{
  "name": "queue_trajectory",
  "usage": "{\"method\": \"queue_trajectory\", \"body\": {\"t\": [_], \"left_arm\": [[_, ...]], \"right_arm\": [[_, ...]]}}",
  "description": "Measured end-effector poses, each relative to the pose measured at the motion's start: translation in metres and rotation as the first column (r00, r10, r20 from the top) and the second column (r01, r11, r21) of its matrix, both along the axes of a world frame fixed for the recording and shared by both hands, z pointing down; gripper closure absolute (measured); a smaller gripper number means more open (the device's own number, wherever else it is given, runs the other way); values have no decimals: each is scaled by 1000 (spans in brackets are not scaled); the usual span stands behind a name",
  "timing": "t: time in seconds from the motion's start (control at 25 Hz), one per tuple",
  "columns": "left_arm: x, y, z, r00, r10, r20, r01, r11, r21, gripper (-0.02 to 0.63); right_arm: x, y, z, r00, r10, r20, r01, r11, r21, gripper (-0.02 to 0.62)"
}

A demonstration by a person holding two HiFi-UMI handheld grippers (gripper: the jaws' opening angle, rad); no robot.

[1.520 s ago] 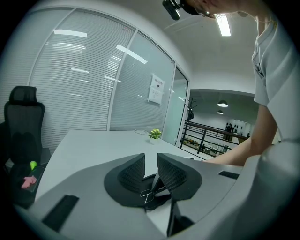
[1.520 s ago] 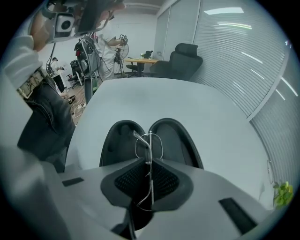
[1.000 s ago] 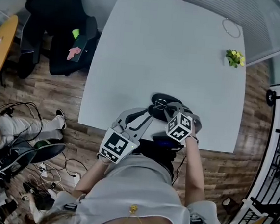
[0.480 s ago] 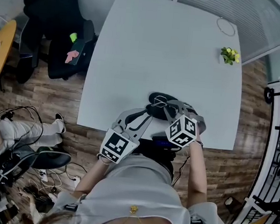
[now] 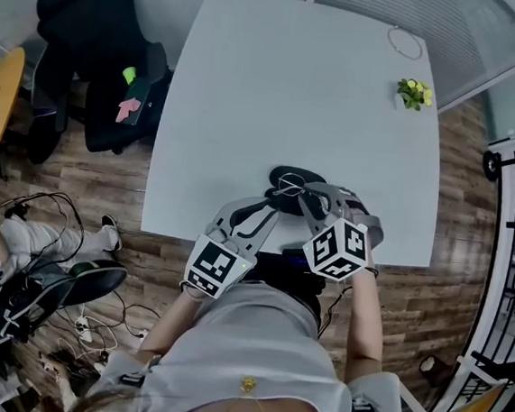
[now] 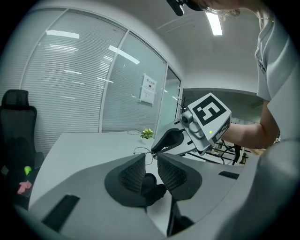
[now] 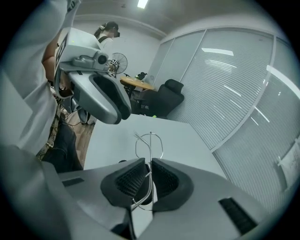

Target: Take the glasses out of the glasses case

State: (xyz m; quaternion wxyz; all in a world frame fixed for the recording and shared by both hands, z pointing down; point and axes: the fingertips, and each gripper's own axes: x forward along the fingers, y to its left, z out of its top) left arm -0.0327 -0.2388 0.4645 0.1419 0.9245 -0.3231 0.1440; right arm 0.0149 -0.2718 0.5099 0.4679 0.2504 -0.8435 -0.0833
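A dark oval glasses case (image 5: 298, 177) lies near the front edge of the white table (image 5: 278, 85). My left gripper (image 5: 274, 208) comes at it from the front; in the left gripper view its jaws (image 6: 151, 169) are shut on the case (image 6: 152, 185). My right gripper (image 5: 302, 194) is shut on thin wire-frame glasses (image 5: 288, 190) just above the case. In the right gripper view the wire frame (image 7: 149, 140) sticks out past the closed jaws (image 7: 150, 180). The left gripper view shows the glasses (image 6: 142, 151) in front of the right gripper (image 6: 201, 124).
A small potted plant (image 5: 412, 92) and a thin wire ring (image 5: 403, 42) sit at the table's far right corner. A black office chair (image 5: 90, 58) stands left of the table. Cables (image 5: 40, 297) cover the floor at lower left.
The right gripper's marker cube has drawn back toward the person and looks larger. The glasses stay pinched over the case. The left gripper has barely moved.
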Motion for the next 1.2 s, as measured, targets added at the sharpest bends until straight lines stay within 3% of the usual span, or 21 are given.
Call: {"method": "queue_trajectory", "body": {"t": [0.72,1.2], "left_arm": [[15,16,-3,999,35,16,-35,999,1,514],[1,9,5,999,51,13,-51,999,-7,514]], "right_arm": [[9,20,-23,1000,8,6,-8,998,58,543],[-5,13,-13,1000,13,-11,-12,999,47,543]]}}
